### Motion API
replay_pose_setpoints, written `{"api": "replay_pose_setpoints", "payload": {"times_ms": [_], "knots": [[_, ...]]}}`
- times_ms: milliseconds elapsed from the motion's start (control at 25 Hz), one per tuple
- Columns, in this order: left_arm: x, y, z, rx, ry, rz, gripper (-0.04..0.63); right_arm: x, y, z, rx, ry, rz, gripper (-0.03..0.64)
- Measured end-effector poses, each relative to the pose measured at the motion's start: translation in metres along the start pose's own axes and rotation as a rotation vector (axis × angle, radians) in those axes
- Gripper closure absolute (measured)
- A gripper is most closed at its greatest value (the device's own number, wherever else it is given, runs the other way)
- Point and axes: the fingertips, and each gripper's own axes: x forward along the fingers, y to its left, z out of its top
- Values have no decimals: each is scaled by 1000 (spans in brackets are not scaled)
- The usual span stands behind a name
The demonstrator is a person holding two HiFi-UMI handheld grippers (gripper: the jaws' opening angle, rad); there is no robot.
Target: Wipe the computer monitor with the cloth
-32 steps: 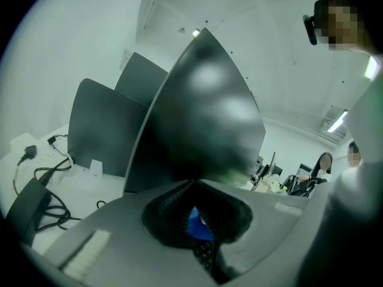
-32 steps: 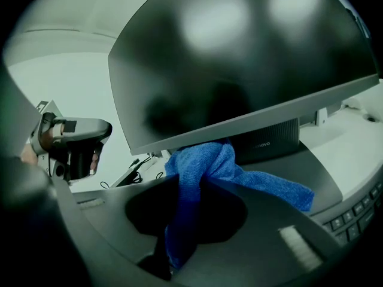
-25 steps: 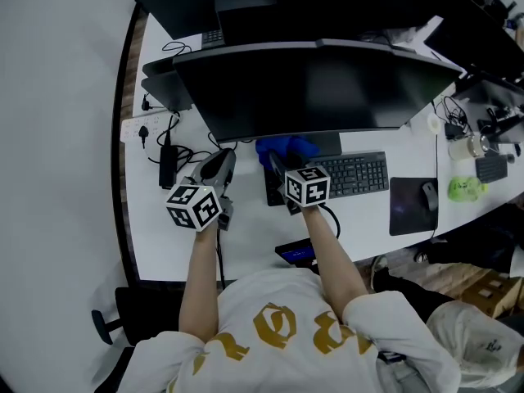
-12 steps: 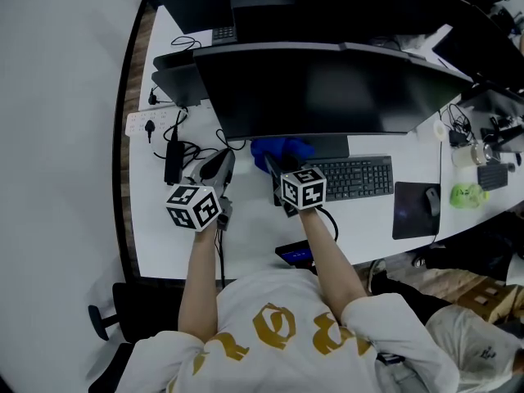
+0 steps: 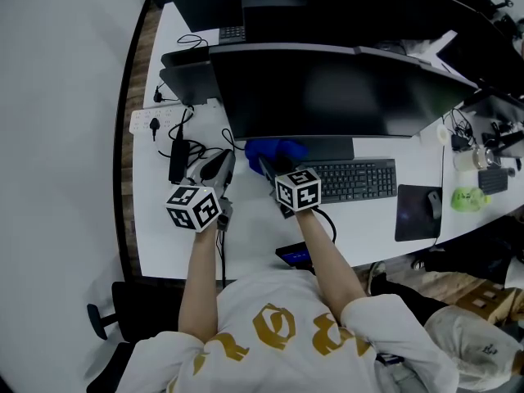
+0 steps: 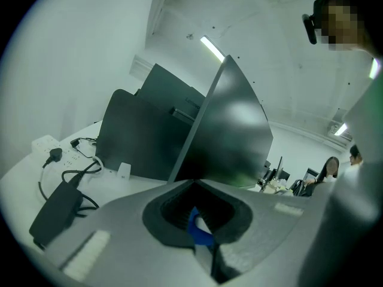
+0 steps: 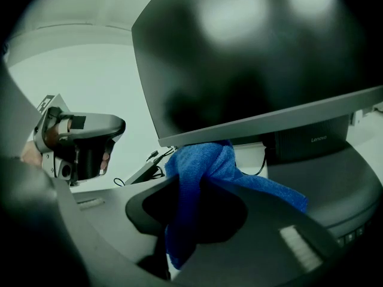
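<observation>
The wide dark monitor [image 5: 327,92] stands across the white desk [image 5: 254,232]. My right gripper [image 5: 267,164] is shut on a blue cloth [image 5: 274,150], held just under the monitor's lower left corner. In the right gripper view the cloth [image 7: 206,163] bunches up out of the jaws, close below the screen's bottom edge [image 7: 263,121]. My left gripper [image 5: 219,164] hovers to the left of the cloth over the cables, its jaws together. A small blue bit [image 6: 200,232] shows in their hollow; I cannot tell what it is. The left gripper view sees the monitor [image 6: 230,136] edge-on.
A keyboard [image 5: 356,178], a mouse pad [image 5: 416,211] and a mouse [image 5: 434,203] lie right of the right gripper. A power strip [image 5: 155,121], an adapter [image 5: 178,162] and cables sit at the left. A smaller dark screen [image 5: 188,76] and another monitor [image 5: 327,6] stand behind.
My right gripper has carried the cloth a little to the left, away from the keyboard and toward the monitor's lower left corner. The left gripper has stayed in place.
</observation>
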Motion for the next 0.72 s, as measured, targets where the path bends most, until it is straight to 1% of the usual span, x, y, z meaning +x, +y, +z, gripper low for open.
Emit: {"api": "replay_pose_setpoints", "payload": {"times_ms": [720], "knots": [[-12, 15, 0, -11, -8, 12, 595, 19, 39, -8, -62, 37, 61, 522]]}}
